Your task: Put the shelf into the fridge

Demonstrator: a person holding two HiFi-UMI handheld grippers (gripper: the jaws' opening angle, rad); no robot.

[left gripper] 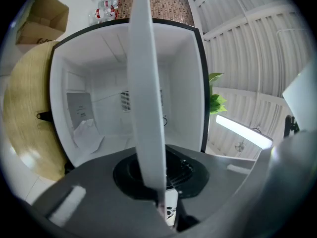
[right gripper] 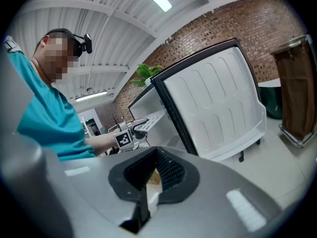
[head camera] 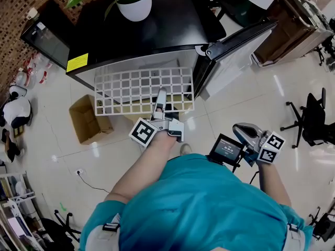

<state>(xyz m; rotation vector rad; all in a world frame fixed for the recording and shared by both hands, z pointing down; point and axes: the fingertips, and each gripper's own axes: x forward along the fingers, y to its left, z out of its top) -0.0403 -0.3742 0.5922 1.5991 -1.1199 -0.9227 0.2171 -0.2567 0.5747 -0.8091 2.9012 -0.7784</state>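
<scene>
Head view, left to right: one open cardboard box (head camera: 86, 120) lies on the floor, beside the left front corner of the fridge (head camera: 131, 35). One shelf (head camera: 137, 91) is held roughly level just in front of the fridge opening, with its far edge at the front of the cabinet. The shelf is a white rectangular grid of square cells inside a plain rim. It is not yet inside the fridge.

Two hand-held grippers are present. The left gripper (head camera: 161, 95) pinches the middle of the shelf's near edge. In the left gripper view the shelf appears edge-on as a white band running up from the jaws, which are clamped on it. Behind it is the white interior of the fridge.

One potted plant (head camera: 134, 3) in a white pot stands near the back edge of the black fridge top. One fridge door (head camera: 238, 48) stands swung open at the right, its white moulded liner showing.

The right gripper (head camera: 239, 129) is held well apart from the shelf, at the person's right side. Its jaws are pressed together with nothing between them.
</scene>
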